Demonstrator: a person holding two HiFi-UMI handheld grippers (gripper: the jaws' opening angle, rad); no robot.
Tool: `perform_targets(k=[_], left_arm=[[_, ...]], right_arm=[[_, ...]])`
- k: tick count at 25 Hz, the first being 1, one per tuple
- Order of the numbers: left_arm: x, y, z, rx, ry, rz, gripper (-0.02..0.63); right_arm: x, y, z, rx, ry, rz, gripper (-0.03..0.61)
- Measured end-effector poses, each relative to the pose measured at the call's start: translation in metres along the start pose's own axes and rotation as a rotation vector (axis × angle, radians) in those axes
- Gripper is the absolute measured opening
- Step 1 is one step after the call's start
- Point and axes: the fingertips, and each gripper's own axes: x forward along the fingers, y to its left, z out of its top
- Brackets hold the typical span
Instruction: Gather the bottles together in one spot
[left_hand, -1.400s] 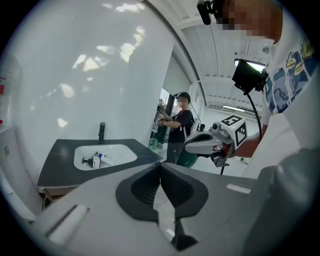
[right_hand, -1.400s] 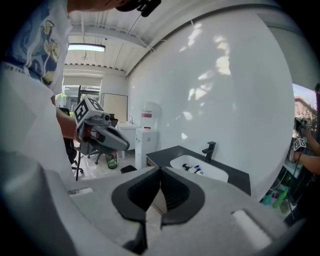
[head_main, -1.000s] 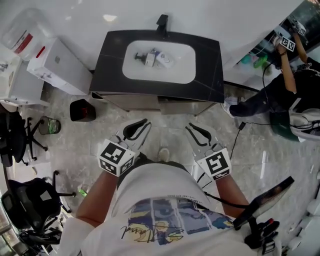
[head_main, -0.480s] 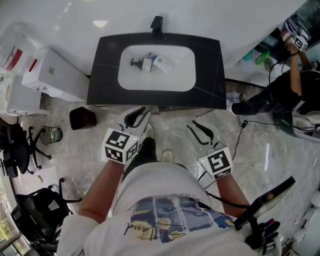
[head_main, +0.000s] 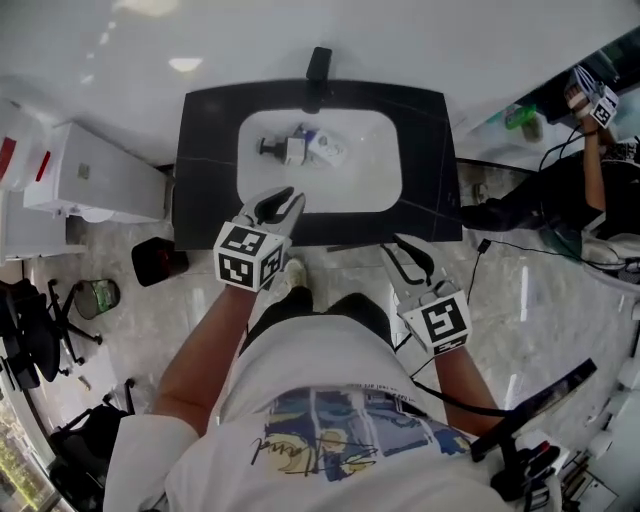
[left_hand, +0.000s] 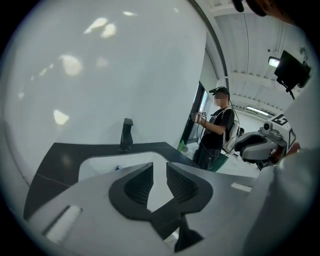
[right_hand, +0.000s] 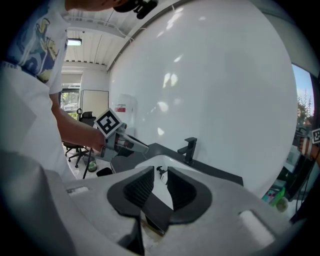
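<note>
Your left gripper (head_main: 288, 198) hangs over the near left rim of the white rounded sink basin (head_main: 385, 165); its black ribbed jaws have just been opening and stand a narrow gap apart, with nothing between them. Your right gripper (head_main: 400, 247) is nearer to you and to the right, at the front edge of the black stone-look countertop (head_main: 210, 130), above the pale marbled floor (head_main: 520, 300); its jaws are likewise slightly parted and empty. The small bottles (head_main: 300, 147) lie bunched in the far left part of the basin, well apart from both grippers; one has a dark cap, another a white body with a blue label, but any print on them is too small to read. The black tap (head_main: 319, 62) stands at the far rim, in the middle. Each gripper's cube (head_main: 250, 257) carries black-and-white square markers, not letters; the white cabinet (head_main: 90, 180) on the left bears a red tag, illegible; the cursive script on your white shirt (head_main: 300, 455) cannot be made out.
</note>
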Motion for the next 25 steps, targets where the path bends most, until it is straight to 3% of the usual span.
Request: perform_targets(k=[4, 10, 19, 25], left_arm=[[0.032, 0.027, -0.003, -0.061, 0.024, -0.016, 0.086], [0.088, 0.051, -0.013, -0.154, 0.052, 0.040, 0.095], [0.167, 0.095, -0.035, -0.344, 0.059, 0.253, 0.114], [0.203, 0.122, -0.043, -0.414, 0.044, 0.393, 0.119]], right_arm=[[0.015, -0.004, 0.006, 0.014, 0.017, -0.029, 0.081], [0.014, -0.033, -0.005, 0.051, 0.064, -0.049, 0.081], [0.017, -0.092, -0.017, 0.030, 0.102, 0.031, 0.081], [0.011, -0.141, -0.037, 0.020, 0.141, 0.072, 0.081]])
